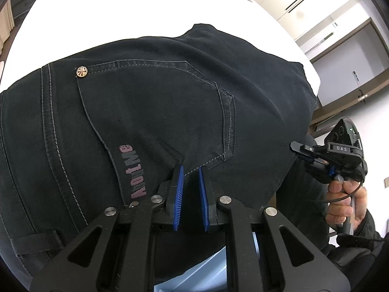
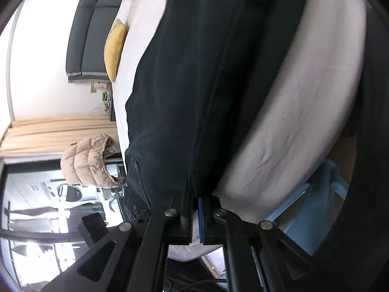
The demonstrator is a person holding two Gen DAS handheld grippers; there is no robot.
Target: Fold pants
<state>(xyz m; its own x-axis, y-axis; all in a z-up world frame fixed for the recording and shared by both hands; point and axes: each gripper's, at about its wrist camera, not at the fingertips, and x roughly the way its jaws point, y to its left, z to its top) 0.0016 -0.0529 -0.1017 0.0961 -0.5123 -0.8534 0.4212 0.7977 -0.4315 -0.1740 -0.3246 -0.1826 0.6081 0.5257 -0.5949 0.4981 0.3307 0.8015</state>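
Clearly we were early in the job, w/ most of the folding left to do. The pants (image 1: 150, 112) lay on the white bed (image 1: 126, 12), seat side up: back pocket w/ stitching, a brass rivet (image 1: 81, 71) and pink lettering (image 1: 136, 172) all showed in the left wrist view. They reached the bed's edge at the right of that view, and some cloth seemed to hang over it, tho we couldn't be sure.

Our left tool (image 1: 190, 177) was nearly closed, its blue pads pinching dark cloth near the waist end, just below the pocket corner. A fold of fabric sat between the pads, so we judged it a real grip, not just a touch.

Our right tool (image 2: 193, 194) was closed down to a slim gap, jaws pressed on the hem edge of a pant leg (image 2: 194, 85) that ran away up the bed in the right wrist view. The left view showed that same tool off past the far side of the pants, w/ a hand (image 1: 345, 199) on its handle.

So: both ends looked gripped, pants looked doubled lengthwise already (legs seemed stacked, tho we couldn't confirm). Left to do, by our guess: bring hem end over toward waist, lay it flat, prob. one more fold, smooth out.
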